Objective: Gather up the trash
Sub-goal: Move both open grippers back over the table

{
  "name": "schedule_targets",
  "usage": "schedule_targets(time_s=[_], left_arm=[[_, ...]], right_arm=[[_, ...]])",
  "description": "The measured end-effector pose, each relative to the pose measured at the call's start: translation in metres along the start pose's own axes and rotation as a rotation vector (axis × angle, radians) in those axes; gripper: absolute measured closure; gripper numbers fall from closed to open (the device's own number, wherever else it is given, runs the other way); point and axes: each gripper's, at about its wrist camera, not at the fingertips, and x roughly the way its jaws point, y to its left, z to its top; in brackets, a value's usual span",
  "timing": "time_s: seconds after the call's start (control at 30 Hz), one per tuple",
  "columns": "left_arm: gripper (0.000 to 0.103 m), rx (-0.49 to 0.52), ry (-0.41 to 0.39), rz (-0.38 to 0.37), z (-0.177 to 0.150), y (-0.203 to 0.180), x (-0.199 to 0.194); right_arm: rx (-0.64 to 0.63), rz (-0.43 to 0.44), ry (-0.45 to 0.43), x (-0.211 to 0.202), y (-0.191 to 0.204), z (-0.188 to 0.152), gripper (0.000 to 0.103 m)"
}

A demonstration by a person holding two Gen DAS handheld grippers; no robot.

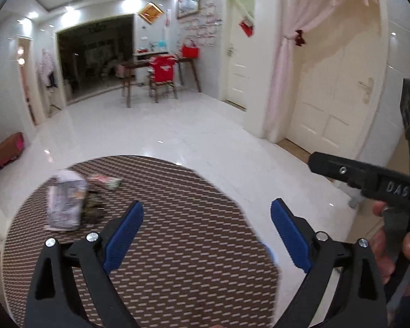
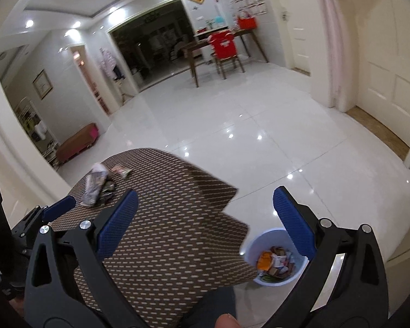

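A brown patterned table (image 1: 177, 218) (image 2: 164, 232) carries trash at its far left: a crumpled white wrapper (image 1: 64, 202) (image 2: 94, 184), a dark wrapper (image 1: 93, 209) (image 2: 108, 188) beside it, and a red-green packet (image 1: 105, 181) (image 2: 123, 170) behind. My left gripper (image 1: 206, 232) is open and empty above the table, right of the trash. My right gripper (image 2: 205, 221) is open and empty over the table's right edge. A pale blue bin (image 2: 276, 257) with several wrappers stands on the floor below it.
Glossy white tile floor (image 2: 246, 125) stretches ahead. A wooden dining table and a chair with a red cover (image 1: 162, 71) stand at the far wall. Doors with a pink curtain (image 1: 284, 82) are on the right. A brown bench (image 2: 78, 142) sits at the left.
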Motion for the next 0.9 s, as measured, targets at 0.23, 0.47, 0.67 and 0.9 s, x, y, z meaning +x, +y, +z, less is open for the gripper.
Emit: schedule_targets(time_s=[0.23,0.47,0.67,0.9], left_arm=[[0.009,-0.062,0.006,0.168,-0.019,0.075,-0.009],[0.009,-0.105,0.076,0.249,-0.041,0.153,0.015],[0.009,-0.098,0.147,0.289,-0.043,0.193,0.057],[0.009,-0.052,0.229,0.327,-0.044,0.21,0.103]], right_arm=[[-0.051,0.066,0.024,0.02,0.062,0.004,0.006],[-0.089,0.074,0.082,0.055,0.11,0.005,0.006],[-0.103,0.091,0.162,0.102,0.132,0.001,0.006],[-0.104,0.112,0.231,0.15,0.143,0.0,0.006]])
